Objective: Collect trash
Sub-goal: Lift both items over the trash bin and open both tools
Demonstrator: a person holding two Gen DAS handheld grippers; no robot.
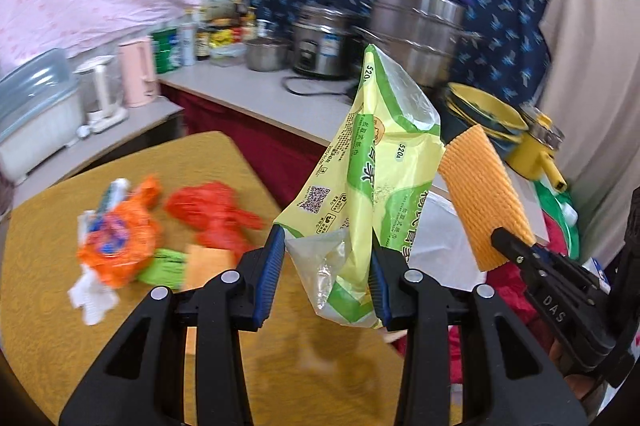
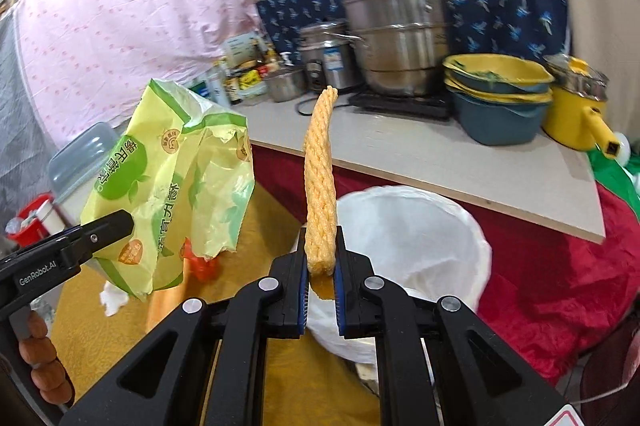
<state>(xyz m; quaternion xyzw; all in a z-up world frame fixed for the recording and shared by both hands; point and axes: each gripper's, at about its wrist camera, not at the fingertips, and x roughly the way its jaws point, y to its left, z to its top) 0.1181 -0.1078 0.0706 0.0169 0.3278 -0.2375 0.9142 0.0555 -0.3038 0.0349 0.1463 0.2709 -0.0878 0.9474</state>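
both grippers held trash above the table.
left gripper (image 1: 328,266) pinched a yellow-green wrapper (image 1: 372,161); right gripper (image 2: 322,282) clamped an orange sponge (image 2: 320,181) near the white-lined bin (image 2: 420,226).

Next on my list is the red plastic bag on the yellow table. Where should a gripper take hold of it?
Grip the red plastic bag at its raised, crumpled middle, coming from above. It lies loosely bunched on the yellow table, so the bunched folds offer more to pinch than its thin trailing ends would.

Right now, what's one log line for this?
left hand-held gripper: shut on yellow-green plastic wrapper | right hand-held gripper: shut on orange ribbed sponge | white-lined bin: below
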